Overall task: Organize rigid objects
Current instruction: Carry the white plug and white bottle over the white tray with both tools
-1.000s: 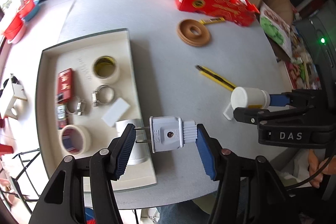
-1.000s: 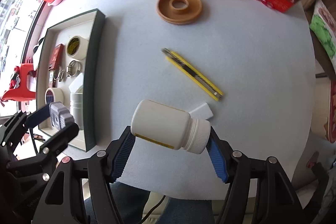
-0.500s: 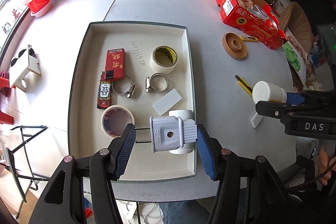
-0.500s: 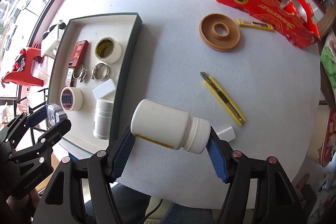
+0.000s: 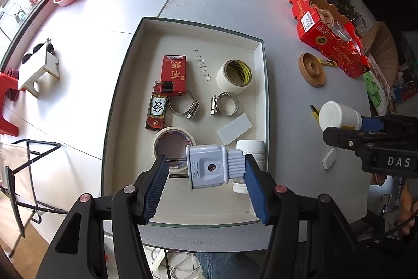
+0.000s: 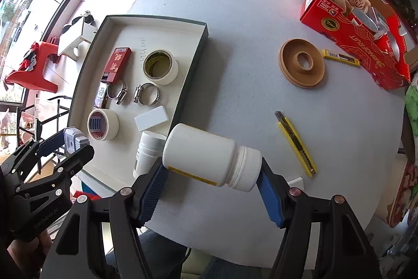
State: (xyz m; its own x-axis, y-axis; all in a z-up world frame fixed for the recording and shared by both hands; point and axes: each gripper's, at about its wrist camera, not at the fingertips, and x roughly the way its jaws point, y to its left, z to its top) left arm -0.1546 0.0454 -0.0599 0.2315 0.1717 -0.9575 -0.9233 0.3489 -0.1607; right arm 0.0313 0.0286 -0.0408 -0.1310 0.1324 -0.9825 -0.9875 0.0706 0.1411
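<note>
Left wrist view: the left tool (image 5: 202, 181) is seen pinching a grey plug (image 5: 209, 166) end to end, its two metal prongs set against one ribbed blue pad and its ridged cable end against the other. The plug is moulded plastic, boxy, with a screw at its centre, and is held above the near end of a tray (image 5: 183, 212). A shallow cream tray with a dark rim is shown, on which two tape rolls, two steel hose clamps, a red box, a flat white block and a lying white bottle are laid. In the right wrist view the right tool (image 6: 211, 192) is pressed on a smooth white bottle (image 6: 206, 157), base to ribbed cap, held sideways above the speckled grey table (image 6: 248, 30) just beside the tray's edge. A yellow knife (image 6: 296, 145) and a wooden ring (image 6: 301, 67) are left on the table.
</note>
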